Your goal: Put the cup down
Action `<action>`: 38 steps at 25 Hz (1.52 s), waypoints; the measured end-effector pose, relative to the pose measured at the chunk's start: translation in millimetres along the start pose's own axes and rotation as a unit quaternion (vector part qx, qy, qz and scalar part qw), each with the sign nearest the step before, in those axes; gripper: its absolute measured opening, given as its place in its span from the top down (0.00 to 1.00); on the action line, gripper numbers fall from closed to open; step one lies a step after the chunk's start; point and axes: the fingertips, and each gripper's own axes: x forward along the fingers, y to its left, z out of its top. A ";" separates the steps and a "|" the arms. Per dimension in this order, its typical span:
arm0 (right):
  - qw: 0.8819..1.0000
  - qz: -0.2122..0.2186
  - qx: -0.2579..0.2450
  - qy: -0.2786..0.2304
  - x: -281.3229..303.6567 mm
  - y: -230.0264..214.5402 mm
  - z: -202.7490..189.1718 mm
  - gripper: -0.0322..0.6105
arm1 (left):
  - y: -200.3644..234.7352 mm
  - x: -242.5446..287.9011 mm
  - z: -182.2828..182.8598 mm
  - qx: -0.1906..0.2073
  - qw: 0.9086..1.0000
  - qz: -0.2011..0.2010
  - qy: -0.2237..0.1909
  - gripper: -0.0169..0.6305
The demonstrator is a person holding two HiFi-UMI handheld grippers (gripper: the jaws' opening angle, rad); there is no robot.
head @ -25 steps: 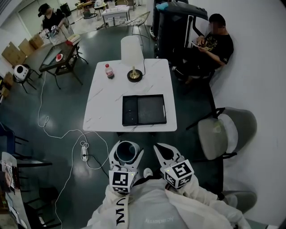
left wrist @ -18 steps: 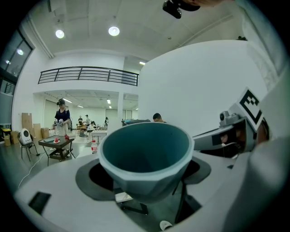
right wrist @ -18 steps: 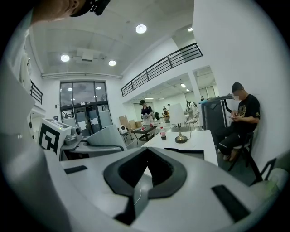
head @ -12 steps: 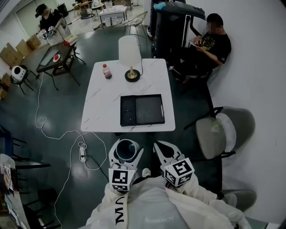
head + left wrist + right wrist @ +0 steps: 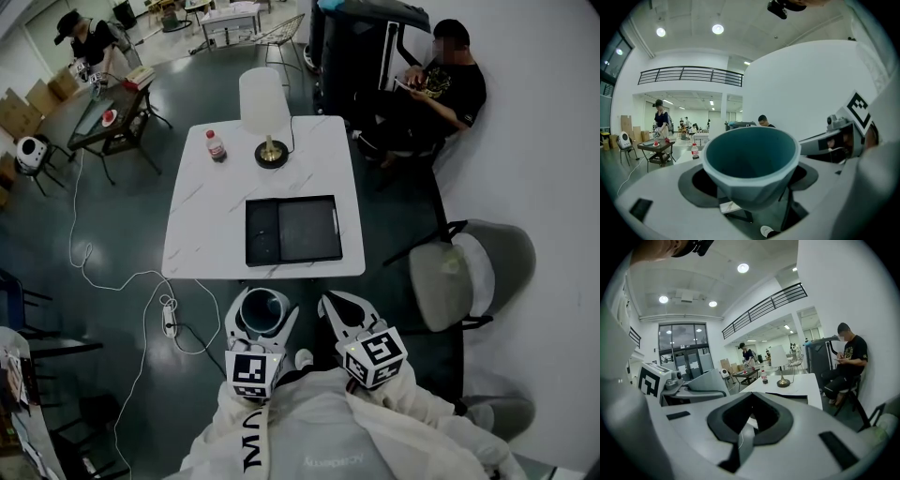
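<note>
Cup, teal, faceted, conical, mouth upward: it is sitting upright between the jaws of the left gripper, low in the middle of the head view, over the dark floor and short of the table's near edge. It is touching no surface.

Left gripper, white with a square-marker cube: its jaws are clamping the cup's lower body from both sides. The person's arm is staying tucked close to the torso and is pointing the tool forward at the table.

Right gripper, same make: it is hovering just beside the left, level with it. Its dark pads are meeting and nothing is lying between them.

White marble-look square table: it is standing at frame centre and is carrying a black rectangular tray near its front edge. A white-shaded lamp on a brass base and a small red-labelled bottle are standing at its far side.

Step in hand, as I am judging it: the cup is being carried in and is not yet set down. The next move is probably calling for a forward reach past the table's near edge. After that would come a level descent onto bare tabletop or tray, and only then a parting of the jaws.
</note>
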 end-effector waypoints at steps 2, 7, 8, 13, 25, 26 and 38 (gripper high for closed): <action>1.000 -0.004 0.002 0.001 4.7 -6.5 1.6 0.94 | 3.3 7.3 -0.2 -0.001 1.000 -0.001 0.002 0.35; 1.000 -0.008 0.006 0.005 15.8 -21.3 4.6 0.94 | 10.6 27.1 -0.4 -0.001 1.000 -0.001 0.008 0.35; 1.000 -0.009 0.007 0.005 17.8 -24.5 5.3 0.94 | 11.7 31.2 0.0 -0.001 1.000 -0.001 0.009 0.35; 1.000 -0.014 0.011 0.007 30.4 -40.8 10.4 0.94 | 20.0 53.6 5.1 0.005 1.000 -0.002 0.010 0.35; 0.999 -0.022 0.019 0.014 66.6 -84.5 13.5 0.94 | 36.1 108.5 -1.6 0.007 1.000 -0.005 0.027 0.35; 0.999 -0.022 0.020 0.015 69.7 -88.1 13.7 0.94 | 37.2 113.0 -2.1 0.006 1.000 -0.006 0.028 0.35; 0.999 -0.023 0.027 0.022 112.8 -129.6 12.5 0.94 | 53.5 166.4 -15.3 0.007 0.999 -0.005 0.044 0.35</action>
